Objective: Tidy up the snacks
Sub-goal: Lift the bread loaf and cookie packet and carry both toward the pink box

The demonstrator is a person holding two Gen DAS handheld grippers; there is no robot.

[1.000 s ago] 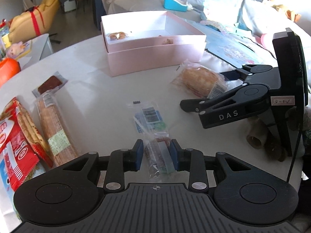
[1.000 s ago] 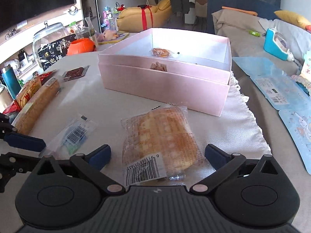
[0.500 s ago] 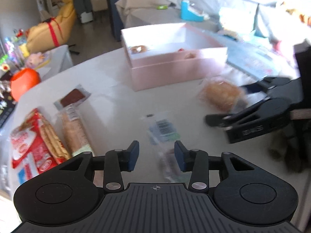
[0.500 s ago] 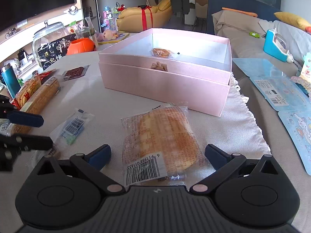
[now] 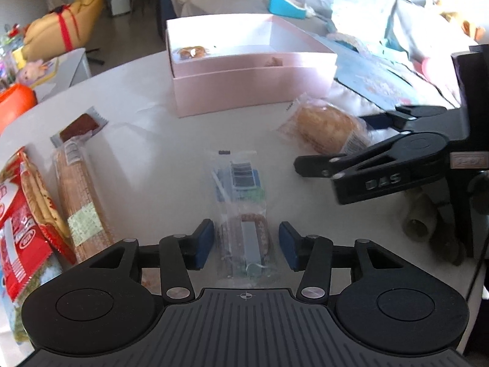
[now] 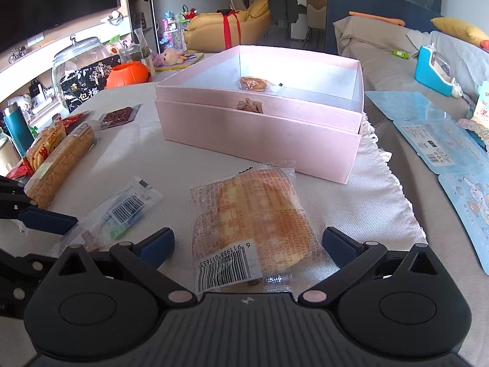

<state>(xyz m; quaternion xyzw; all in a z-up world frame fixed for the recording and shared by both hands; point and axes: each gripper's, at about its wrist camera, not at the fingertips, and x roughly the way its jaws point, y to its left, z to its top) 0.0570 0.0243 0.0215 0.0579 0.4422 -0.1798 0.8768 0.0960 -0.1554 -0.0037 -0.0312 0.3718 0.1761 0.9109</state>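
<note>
My left gripper (image 5: 244,241) tilts steeply down at the worktop (image 5: 146,128), its jaws opening with the slim clear snack packet (image 5: 241,214) lying between the blue pads, a gap showing on each side. My right gripper (image 6: 247,243) angles down more gently, jaws spread wide around the wrapped bread (image 6: 253,223), which lies flat with its barcode end towards me; neither pad touches it. The pink box (image 6: 259,128) sits open beyond the bread, two small snacks inside it. To the left lie a long cracker pack (image 5: 79,195) and a red snack bag (image 5: 21,223), near the worktop's edge. A bare strip of cloth separates both grippers from the box.
</note>
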